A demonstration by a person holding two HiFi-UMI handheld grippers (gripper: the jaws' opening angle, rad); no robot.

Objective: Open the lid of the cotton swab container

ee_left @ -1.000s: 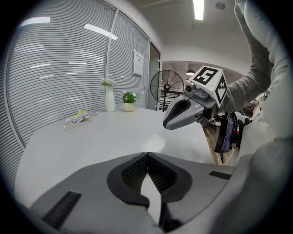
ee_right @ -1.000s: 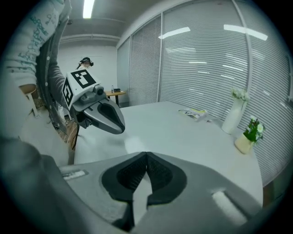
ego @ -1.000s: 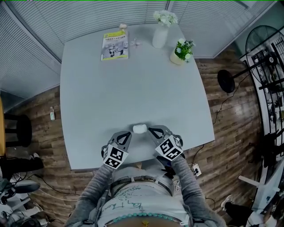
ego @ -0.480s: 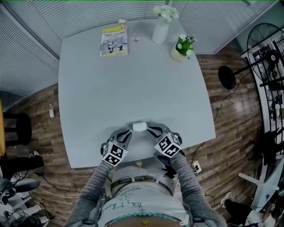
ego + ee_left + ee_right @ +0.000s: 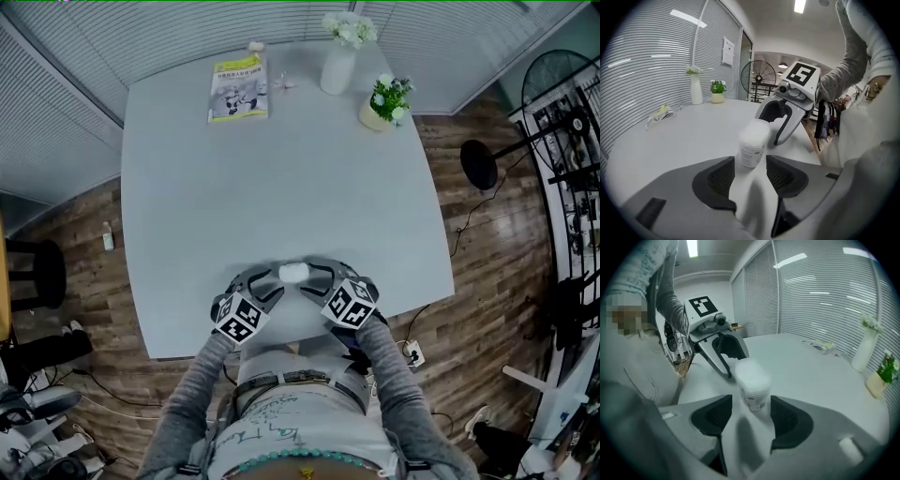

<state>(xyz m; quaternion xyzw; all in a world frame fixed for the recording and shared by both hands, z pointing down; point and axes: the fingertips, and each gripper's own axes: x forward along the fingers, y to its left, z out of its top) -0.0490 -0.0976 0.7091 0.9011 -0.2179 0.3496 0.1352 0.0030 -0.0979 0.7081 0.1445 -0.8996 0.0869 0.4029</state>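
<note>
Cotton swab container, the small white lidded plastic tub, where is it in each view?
Head view: the small white lidded plastic tub, low centre, at the grey table's near edge.
Left gripper view: tub at centre.
Right gripper view: tub at centre.
Shared landmark: tall white vase of flowers at the table's far end; vase left, vase right in the gripper views.

Grey table [image 5: 281,187] bears container [image 5: 294,273], vase [image 5: 337,70], potted plant [image 5: 384,101], perhaps a magazine [image 5: 238,89].

You stood at a pale grey table [image 5: 281,187] on a wood floor [image 5: 473,248]. Slatted blinds [image 5: 178,37] covered the far walls; a fan [image 5: 551,86] stood far right, a dark stool [image 5: 42,275] near left.
</note>
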